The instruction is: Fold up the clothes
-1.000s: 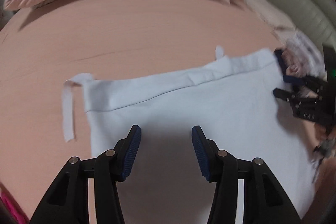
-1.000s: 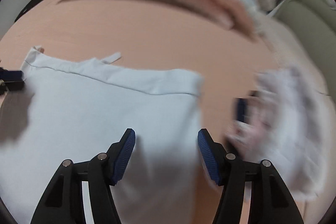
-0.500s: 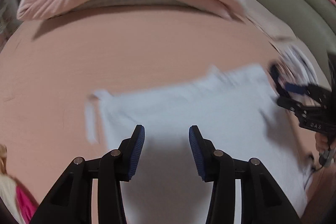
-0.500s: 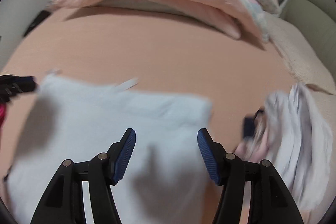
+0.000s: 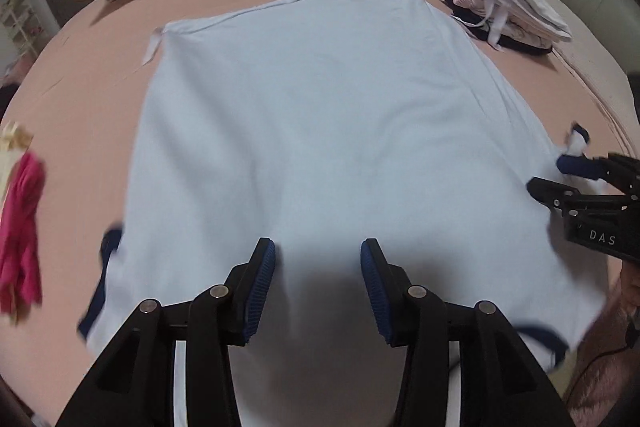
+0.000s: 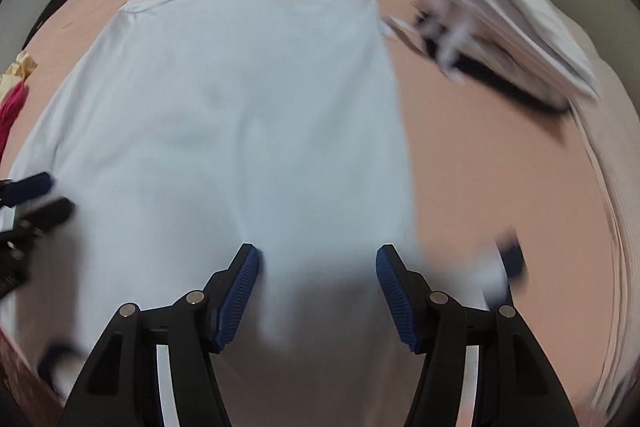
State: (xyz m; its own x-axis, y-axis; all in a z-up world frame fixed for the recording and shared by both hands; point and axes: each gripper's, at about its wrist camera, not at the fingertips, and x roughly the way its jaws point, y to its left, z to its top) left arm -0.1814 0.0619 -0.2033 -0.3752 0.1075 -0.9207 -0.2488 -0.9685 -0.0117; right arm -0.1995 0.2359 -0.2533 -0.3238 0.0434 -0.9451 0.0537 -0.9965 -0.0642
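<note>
Pale blue shirt laid flat on the bed, both grippers empty above it.

At the far left a pink garment [image 5: 20, 227] lies on the pink bed [image 5: 92, 75], apart from the work. The pale blue shirt [image 5: 320, 131] is spread face down in the middle, hem toward the pillows, navy-trimmed sleeves near the camera. The left gripper [image 5: 318, 277] hovers over its near part, jaws spread and holding nothing; the right gripper [image 6: 318, 281] does the same by the shirt's right edge. This looks like the smoothing stage, before any fold. The next move probably calls for pinching a sleeve or side edge and carrying it inward. To the right sits a stack of folded clothes [image 5: 508, 7]. No containers show.
</note>
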